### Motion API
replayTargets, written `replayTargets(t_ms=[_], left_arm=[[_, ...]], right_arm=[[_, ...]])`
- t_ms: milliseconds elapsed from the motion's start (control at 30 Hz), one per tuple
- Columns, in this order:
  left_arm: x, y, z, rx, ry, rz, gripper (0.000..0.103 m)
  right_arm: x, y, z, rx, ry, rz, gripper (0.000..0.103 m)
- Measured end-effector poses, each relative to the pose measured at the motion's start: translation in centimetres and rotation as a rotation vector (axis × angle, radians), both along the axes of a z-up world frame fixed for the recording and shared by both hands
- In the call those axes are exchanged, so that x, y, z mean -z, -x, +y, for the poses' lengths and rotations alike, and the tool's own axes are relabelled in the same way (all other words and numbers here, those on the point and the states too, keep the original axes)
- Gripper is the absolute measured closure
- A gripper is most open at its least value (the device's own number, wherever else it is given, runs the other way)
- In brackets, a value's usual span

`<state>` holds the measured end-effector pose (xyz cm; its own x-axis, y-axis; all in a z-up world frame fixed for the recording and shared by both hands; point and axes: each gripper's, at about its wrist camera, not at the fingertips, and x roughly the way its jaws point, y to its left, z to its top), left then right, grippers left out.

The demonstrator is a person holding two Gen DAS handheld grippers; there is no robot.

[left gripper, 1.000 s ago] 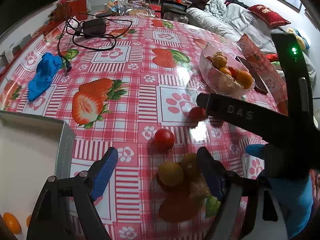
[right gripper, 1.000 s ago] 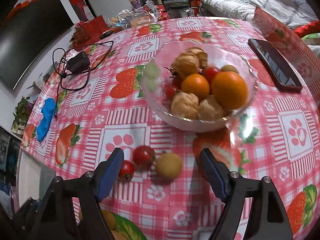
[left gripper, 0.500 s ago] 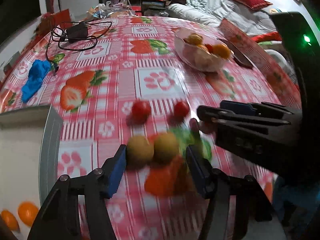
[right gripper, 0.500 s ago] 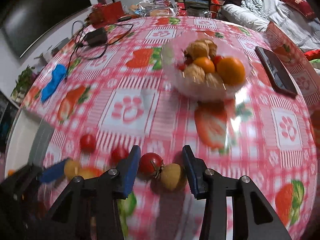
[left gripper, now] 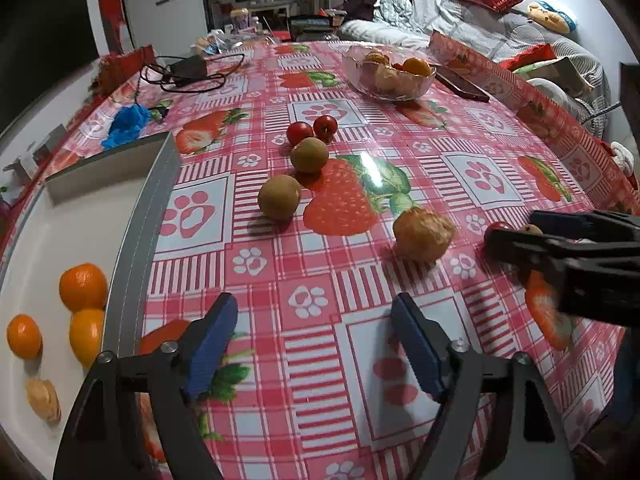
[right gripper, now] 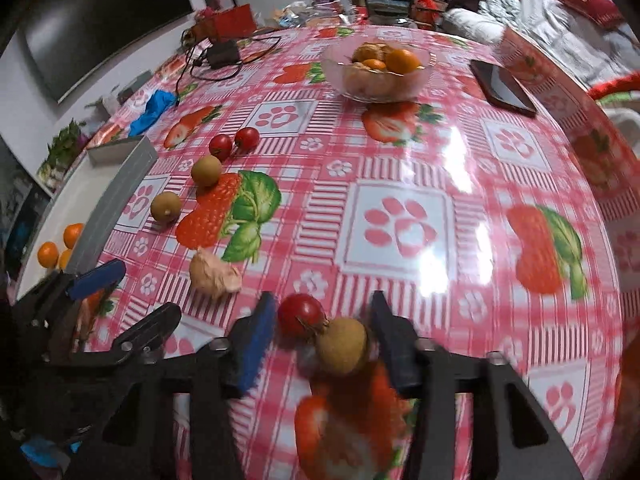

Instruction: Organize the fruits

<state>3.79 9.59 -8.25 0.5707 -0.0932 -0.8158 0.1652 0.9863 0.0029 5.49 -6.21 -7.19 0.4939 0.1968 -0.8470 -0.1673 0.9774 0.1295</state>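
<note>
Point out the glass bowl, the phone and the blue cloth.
glass bowl (right gripper: 420, 80): right wrist view, bare front wall.
phone (right gripper: 502, 82): right wrist view, middle of screen.
blue cloth (left gripper: 126, 124): left wrist view, middle of bundle.

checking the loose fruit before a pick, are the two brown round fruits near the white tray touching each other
Apart. The left wrist view shows one brown fruit and the other brown fruit with a strip of tablecloth between them; the right wrist view shows the same gap.

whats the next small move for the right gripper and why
Probably ease the right gripper back clear; its jaws have just been opening. The cherry tomato and brown round fruit lie loose between the spread fingers, on the tablecloth, seemingly already placed.
</note>
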Motion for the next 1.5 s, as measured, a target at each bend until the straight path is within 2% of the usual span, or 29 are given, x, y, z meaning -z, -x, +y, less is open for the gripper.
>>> replayTargets(t_ms=[33, 67, 167, 300, 433, 500, 567, 667, 867, 933, 1000, 1133, 1233, 1400, 1433, 1500], left_arm=[[0.1, 0.2, 0.0, -0.004, 0.001, -0.006, 0.018], [0.1, 0.4, 0.1, -0.008, 0.002, -0.014, 0.018], [0.2, 0.6, 0.1, -0.017, 0.001, -0.028, 0.017], [0.5, 0.5, 0.6, -0.055, 0.014, -0.026, 0.007], [0.6, 0.4, 0.5, -0.058, 0.009, -0.018, 0.004], [0.6, 0.3, 0.5, -0.06, 0.007, -0.015, 0.001], [0.7, 0.4, 0.5, -0.064, 0.005, -0.016, 0.001], [0.7, 0.5, 0.5, -0.067, 0.003, -0.019, 0.001], [0.5, 0.4, 0.2, -0.073, -0.018, -0.01, 0.001], [0.2, 0.2, -0.1, -0.072, -0.025, 0.015, 0.006], [-0.4, -0.1, -0.9, -0.047, -0.012, 0.035, 0.016], [-1.3, -1.2, -3.2, 0.002, -0.031, 0.031, 0.019], [-1.2, -2.3, -4.4, 0.017, -0.051, 0.036, 0.027], [-0.5, -4.3, -5.3, 0.009, -0.001, 0.083, 0.044], [-0.5, -4.4, -5.4, 0.007, -0.001, 0.074, 0.046], [-0.6, -4.7, -5.8, 0.018, 0.0, 0.071, 0.056]], right_arm=[[-0.1, 0.5, -0.4, 0.015, -0.007, -0.008, 0.023], [-0.3, 1.1, -0.9, 0.034, -0.013, -0.025, 0.02], [-0.4, 2.3, -2.0, 0.061, -0.017, -0.041, 0.02], [0.2, 3.3, -3.6, 0.105, -0.022, -0.033, 0.02], [0.8, 4.4, -5.0, 0.147, -0.024, -0.052, 0.018], [1.2, 4.6, -5.3, 0.17, -0.004, -0.053, 0.0], [1.5, 5.1, -5.3, 0.161, 0.013, -0.077, 0.0], [2.2, 5.6, -3.7, 0.115, 0.127, -0.117, 0.0], [2.2, 5.8, -3.9, 0.115, 0.115, -0.139, 0.0], [2.2, 5.7, -3.8, 0.115, 0.115, -0.139, 0.0], [2.2, 5.7, -3.8, 0.115, 0.115, -0.139, 0.0], [2.2, 5.8, -3.9, 0.113, 0.114, -0.14, 0.0], [2.2, 5.8, -3.9, 0.112, 0.113, -0.14, 0.0], [2.3, 5.9, -4.0, 0.11, 0.111, -0.142, 0.0], [2.2, 5.8, -3.9, 0.109, 0.111, -0.142, 0.0], [2.2, 5.8, -3.8, 0.105, 0.111, -0.142, 0.0]])
